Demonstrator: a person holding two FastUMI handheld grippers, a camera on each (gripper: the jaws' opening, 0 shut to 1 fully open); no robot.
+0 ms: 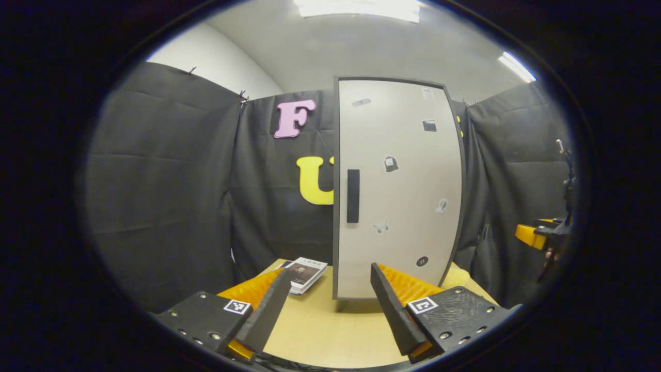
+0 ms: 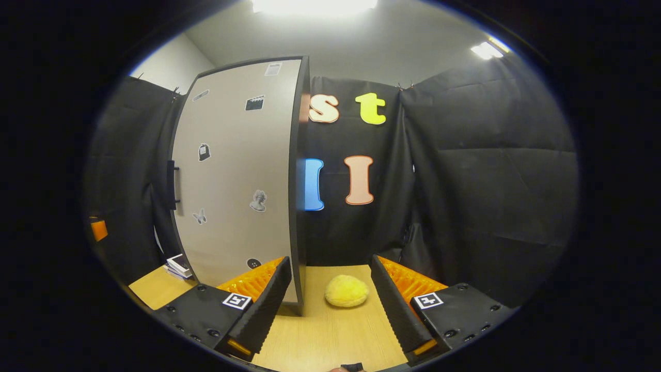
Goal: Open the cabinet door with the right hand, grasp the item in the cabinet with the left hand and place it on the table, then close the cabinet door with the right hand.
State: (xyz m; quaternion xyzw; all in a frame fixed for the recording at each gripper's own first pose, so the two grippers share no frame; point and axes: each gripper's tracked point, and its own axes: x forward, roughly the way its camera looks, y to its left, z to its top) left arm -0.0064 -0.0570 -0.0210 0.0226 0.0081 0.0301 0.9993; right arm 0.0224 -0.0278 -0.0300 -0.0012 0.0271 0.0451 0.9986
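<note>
The tall pale cabinet door (image 1: 403, 181) with small stickers stands flush with its dark frame, its black handle (image 1: 353, 195) on the left side. In the right gripper view the same door (image 2: 237, 181) and handle (image 2: 171, 184) lie to the left. A fluffy yellow item (image 2: 346, 290) rests on the table just right of the cabinet; a sliver of that item (image 1: 457, 276) peeks past the cabinet's base. My left gripper (image 1: 329, 273) is open in front of the door, holding nothing. My right gripper (image 2: 329, 261) is open, facing the cabinet's right edge and the yellow item.
The light wooden table (image 1: 320, 325) carries a small stack of books (image 1: 304, 274) left of the cabinet, the books (image 2: 178, 266) also at the left in the right gripper view. The other gripper (image 1: 547, 232) hovers far right. Black cloth walls close in all round.
</note>
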